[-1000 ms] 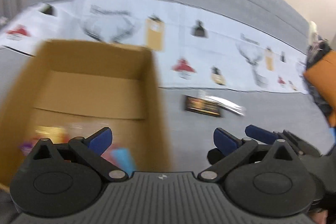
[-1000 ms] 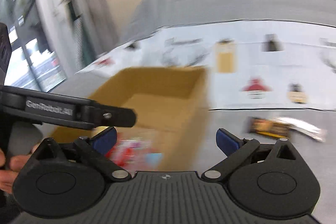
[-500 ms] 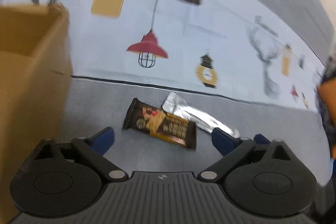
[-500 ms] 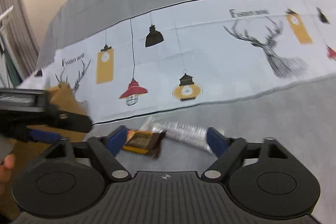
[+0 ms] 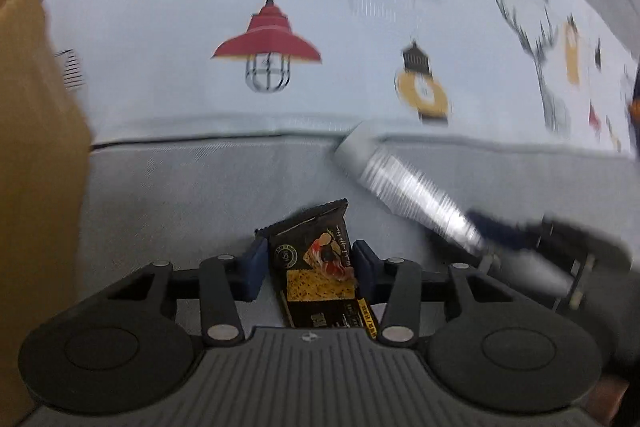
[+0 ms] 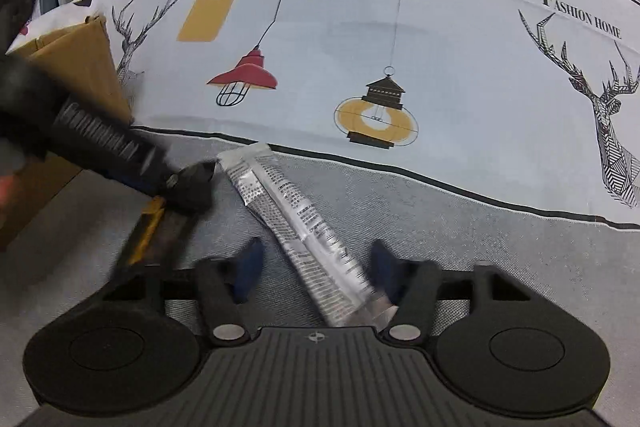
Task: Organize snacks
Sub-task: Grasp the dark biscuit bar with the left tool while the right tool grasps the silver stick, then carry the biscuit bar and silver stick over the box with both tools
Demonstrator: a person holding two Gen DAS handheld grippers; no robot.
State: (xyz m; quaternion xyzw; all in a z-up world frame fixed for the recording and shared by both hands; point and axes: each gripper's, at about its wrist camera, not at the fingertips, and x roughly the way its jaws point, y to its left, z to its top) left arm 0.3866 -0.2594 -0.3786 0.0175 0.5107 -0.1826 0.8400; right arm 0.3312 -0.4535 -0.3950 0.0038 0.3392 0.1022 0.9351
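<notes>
Foil and film are what both claws have to deal with here, and both wrappers are slippery. The left claw has just been closing around the dark chocolate snack bar, which stands tilted up between its blue pads; the right-hand pad seems to touch the wrapper, while a sliver of gap may remain on the other side, so whether it is truly pinched cannot be told. The right claw has likewise been narrowing around the long silver foil packet, which lies slantwise on the grey-and-printed tablecloth; its pads still stand clear of the foil on both sides.

Several risks follow. Because the silver packet crosses the gap at an angle, the closing pads could twist it or catch only its near end, leaving the long free end to droop and slide out on lifting. The chocolate bar is caught near one end, so it may pivot or slip. The two claws work just beside each other and could collide. The cardboard box stands close on the left, and a swinging packet could snag its wall.
</notes>
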